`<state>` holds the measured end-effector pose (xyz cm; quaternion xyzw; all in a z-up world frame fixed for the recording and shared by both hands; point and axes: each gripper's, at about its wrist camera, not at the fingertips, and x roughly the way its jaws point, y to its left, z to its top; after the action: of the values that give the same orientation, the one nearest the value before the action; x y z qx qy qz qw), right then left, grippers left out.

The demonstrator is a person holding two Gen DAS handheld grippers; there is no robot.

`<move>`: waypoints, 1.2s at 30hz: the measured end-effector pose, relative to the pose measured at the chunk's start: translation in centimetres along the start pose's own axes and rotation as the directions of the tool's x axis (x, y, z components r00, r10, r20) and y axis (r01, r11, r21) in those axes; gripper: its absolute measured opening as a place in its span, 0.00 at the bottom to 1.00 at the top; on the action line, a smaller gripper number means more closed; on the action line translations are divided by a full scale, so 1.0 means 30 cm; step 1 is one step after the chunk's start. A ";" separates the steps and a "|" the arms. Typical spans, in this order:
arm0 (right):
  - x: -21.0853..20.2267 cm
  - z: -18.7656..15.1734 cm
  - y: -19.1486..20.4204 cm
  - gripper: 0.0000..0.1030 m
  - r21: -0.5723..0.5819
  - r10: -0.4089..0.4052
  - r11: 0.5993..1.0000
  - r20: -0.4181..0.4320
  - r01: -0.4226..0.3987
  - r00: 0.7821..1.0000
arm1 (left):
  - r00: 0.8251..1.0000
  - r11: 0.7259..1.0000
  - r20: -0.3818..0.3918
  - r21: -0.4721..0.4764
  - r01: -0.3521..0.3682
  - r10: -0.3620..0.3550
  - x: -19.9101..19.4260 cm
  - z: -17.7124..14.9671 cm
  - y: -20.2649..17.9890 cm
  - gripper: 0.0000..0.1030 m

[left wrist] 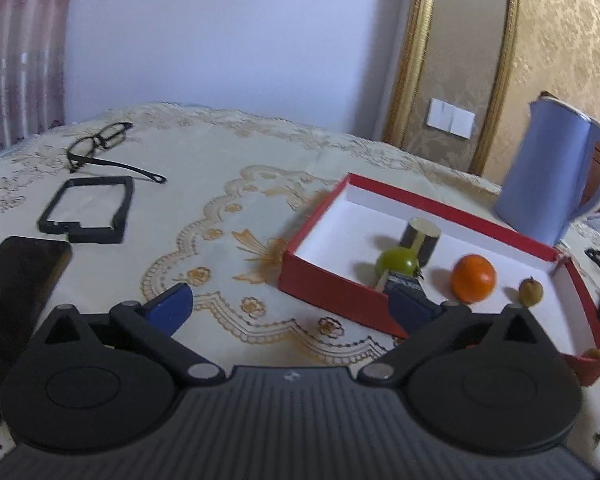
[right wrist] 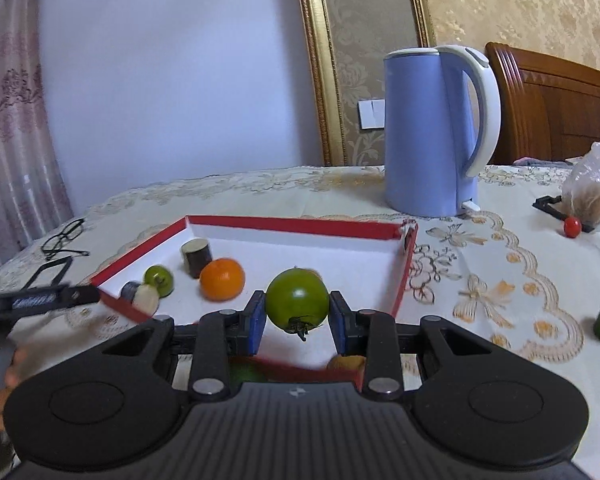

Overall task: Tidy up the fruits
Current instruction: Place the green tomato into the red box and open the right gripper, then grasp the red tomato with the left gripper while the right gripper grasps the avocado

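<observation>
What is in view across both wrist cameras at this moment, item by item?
box: 1, red with white inside, mid-table
orange: 1, orange, in box
small green fruit: 1, in box
dark cylinder: 1, in box
green tomato: 1, between right gripper's pads
kettle: 1, blue, behind box
glasses: 1, black, far left
phone: 1, black, left edge
red cherry tomato: 1, far right
left gripper: open
right gripper: gripping tomato

Soft, even daylight; both views moderately bright, without glare. Shadows under the orange (right wrist: 222,279) are faint. Motion blur smears the red box (left wrist: 512,236) contents in the left wrist view. Fisheye distortion bends the gold frame (right wrist: 320,80); corners vignette black.
</observation>
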<state>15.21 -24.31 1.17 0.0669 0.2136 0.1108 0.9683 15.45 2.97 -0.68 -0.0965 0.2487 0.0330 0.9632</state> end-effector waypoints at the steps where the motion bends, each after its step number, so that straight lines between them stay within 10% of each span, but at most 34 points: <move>1: 0.018 0.012 -0.001 0.32 -0.001 -0.011 1.000 -0.002 0.011 1.000 | 1.000 1.000 -0.002 0.000 0.012 -0.012 0.001 -0.001 -0.001 1.00; 19: 0.293 0.094 -0.099 0.37 -0.031 -0.195 0.981 -0.142 0.193 0.970 | 0.999 0.999 -0.028 0.009 0.034 -0.034 0.019 -0.005 -0.012 1.00; 29: -0.007 0.029 -0.058 0.40 -0.064 -0.108 0.992 -0.002 0.108 0.994 | 0.999 0.999 -0.023 0.024 0.032 -0.032 0.010 -0.004 -0.020 1.00; 36: -0.098 -0.086 0.043 0.46 -0.163 0.048 0.985 -0.077 -0.060 0.996 | 1.000 0.999 -0.015 0.040 0.024 -0.023 0.005 -0.005 -0.028 1.00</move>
<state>11.27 -23.58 0.26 -0.0118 0.2371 0.1566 0.9587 15.61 2.13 -0.75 -0.0802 0.2552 0.0158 0.9634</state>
